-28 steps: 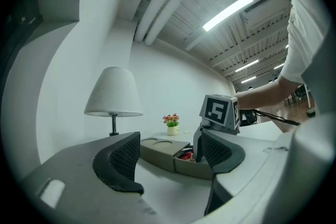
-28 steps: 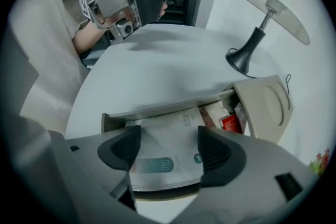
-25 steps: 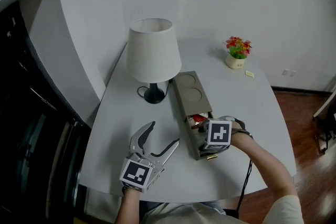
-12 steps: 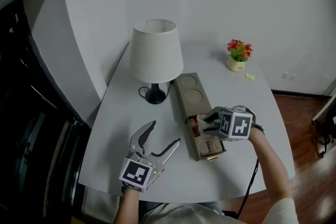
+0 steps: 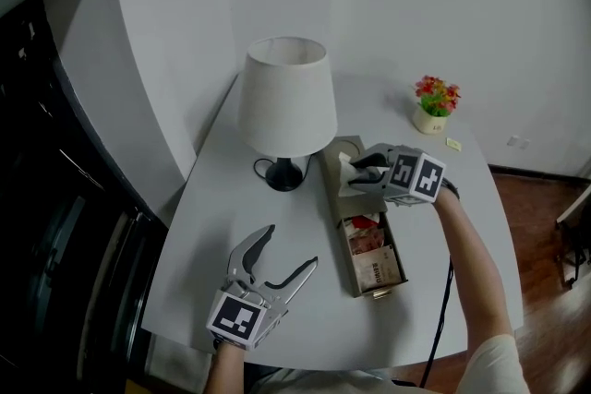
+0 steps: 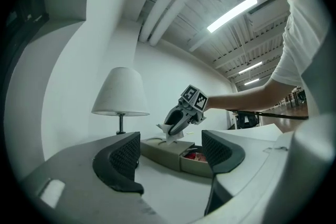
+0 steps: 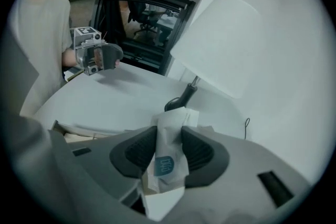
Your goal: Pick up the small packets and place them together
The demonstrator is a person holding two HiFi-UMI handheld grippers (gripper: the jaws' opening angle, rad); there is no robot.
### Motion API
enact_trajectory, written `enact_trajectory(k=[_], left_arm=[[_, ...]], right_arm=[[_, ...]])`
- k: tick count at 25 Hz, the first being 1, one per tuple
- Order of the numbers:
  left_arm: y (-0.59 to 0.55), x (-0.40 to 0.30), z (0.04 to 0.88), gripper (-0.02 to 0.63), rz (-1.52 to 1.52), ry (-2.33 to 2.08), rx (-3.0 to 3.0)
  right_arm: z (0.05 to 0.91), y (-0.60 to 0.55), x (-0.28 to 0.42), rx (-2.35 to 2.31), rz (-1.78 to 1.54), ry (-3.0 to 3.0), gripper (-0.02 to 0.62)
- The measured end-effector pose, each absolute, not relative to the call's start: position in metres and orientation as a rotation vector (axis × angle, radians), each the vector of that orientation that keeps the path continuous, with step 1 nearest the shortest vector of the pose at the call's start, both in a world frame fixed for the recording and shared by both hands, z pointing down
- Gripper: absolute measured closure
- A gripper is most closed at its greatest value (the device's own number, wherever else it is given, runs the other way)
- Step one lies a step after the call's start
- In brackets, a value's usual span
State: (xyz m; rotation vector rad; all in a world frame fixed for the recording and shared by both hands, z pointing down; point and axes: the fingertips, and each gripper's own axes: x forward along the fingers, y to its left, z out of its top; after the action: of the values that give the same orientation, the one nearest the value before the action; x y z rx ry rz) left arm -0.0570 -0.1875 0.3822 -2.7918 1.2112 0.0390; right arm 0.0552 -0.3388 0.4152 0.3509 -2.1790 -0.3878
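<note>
My right gripper (image 5: 355, 173) hovers over the far, closed end of a tan box (image 5: 358, 277), shut on a small bunch of white packets (image 5: 346, 169). Its jaws have just been closing, with the packets between them. The right gripper view shows the pads pressing on those white packets (image 7: 169, 157), one of which has a blue logo. The box's drawer stands pulled out and holds red packets (image 5: 366, 233) and a brown packet (image 5: 377, 272). My left gripper (image 5: 291, 246) rests on the table near the front edge, open with nothing between its fingers, left of the box (image 6: 163, 150).
A white-shaded lamp (image 5: 286, 97) with a black base stands just left of the box's far end. A small flower pot (image 5: 434, 106) and a yellow slip (image 5: 453, 144) sit at the back right. A dark cabinet (image 5: 55, 198) flanks the table's left edge.
My right gripper closed in the open drawer, then rose and moved toward the box's far end with the white packets in it. The left gripper stayed put.
</note>
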Motion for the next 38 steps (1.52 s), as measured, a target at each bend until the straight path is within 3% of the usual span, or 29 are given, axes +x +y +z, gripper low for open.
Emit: enact_trajectory(k=[4,6,16,25,38], left_arm=[[-0.191,-0.066,0.385,0.250,0.023,1.245,-2.786],[-0.192,-0.069,0.385,0.249,0.017,1.261,-2.796],[-0.189,-0.061,0.386,0.250,0.023,1.227,-2.809],[-0.180,-0.046,0.377,0.264,0.046,1.162,-2.801],[-0.174,-0.023,0.386,0.282,0.070,1.131,-2.847]], right_arm=[[0.440,-0.353,0.047,0.305,-0.335,-2.188,0.410],[0.448,-0.361,0.048,0.336,-0.353,-2.171,0.304],[0.428,-0.373,0.079,0.582,-0.532,-2.033,0.304],[0.367,-0.254,0.061,0.744,-0.440,-2.550,0.305],[0.394,-0.165,0.131,1.427,-0.113,-2.734,0.330]])
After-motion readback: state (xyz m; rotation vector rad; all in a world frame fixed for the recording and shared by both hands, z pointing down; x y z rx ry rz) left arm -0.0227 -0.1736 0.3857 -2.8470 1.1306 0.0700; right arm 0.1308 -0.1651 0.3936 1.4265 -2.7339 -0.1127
